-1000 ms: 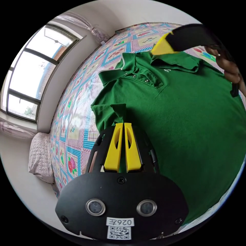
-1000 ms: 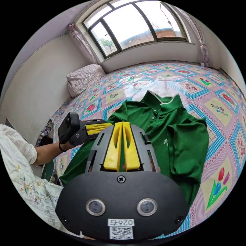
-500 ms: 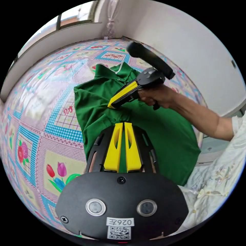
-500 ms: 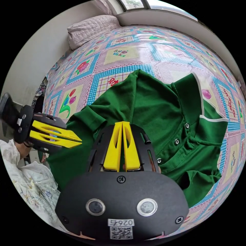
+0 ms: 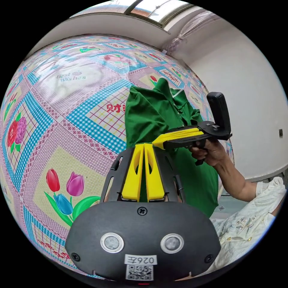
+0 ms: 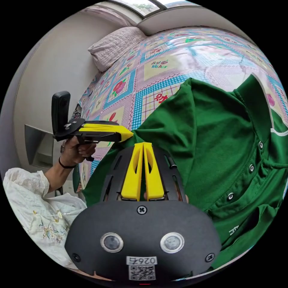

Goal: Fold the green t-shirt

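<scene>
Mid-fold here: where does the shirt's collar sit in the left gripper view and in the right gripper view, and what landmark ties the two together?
Left gripper view: the collar is above centre, at the far tip of the green t-shirt.
Right gripper view: the collar is at the right edge, above the button placket.
Shared landmark: the red characters on the bedspread beside the shirt.

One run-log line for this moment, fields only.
left gripper: shut on green polo shirt | right gripper: shut on it | surface: patterned bedspread | grippers close together
</scene>
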